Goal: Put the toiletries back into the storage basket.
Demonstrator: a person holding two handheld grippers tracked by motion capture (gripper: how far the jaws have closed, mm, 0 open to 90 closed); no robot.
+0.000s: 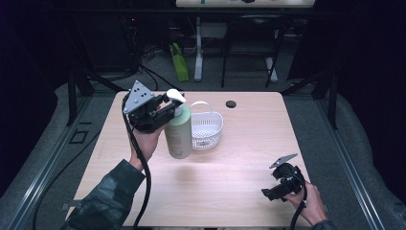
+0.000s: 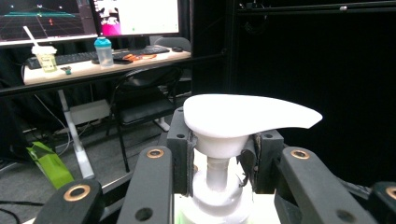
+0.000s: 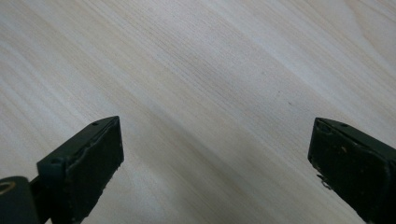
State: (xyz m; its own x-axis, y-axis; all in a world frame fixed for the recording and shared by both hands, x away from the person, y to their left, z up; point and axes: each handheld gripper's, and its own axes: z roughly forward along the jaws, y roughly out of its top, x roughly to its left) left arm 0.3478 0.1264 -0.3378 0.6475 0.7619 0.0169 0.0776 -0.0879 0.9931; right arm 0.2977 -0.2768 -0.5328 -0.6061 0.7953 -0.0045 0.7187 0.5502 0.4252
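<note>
Left hand-held gripper (image 2: 217, 163): clamped on the pump bottle (image 1: 178, 132) neck, bottle hanging below it.
Right hand-held gripper (image 3: 215, 163): jaws apart over the bare surface (image 3: 210, 70).

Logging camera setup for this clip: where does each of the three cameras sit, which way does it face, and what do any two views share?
High view: above the person's side, looking forward and down on the table; forearms, left gripper, right gripper.
Left gripper view: rides the left gripper, looks level past its jaws clamped on the pump bottle neck toward a desk.
Right gripper view: rides the right gripper, looks down at bare tabletop between open jaws.
Shared: high and left gripper views both show the pump bottle.
</note>
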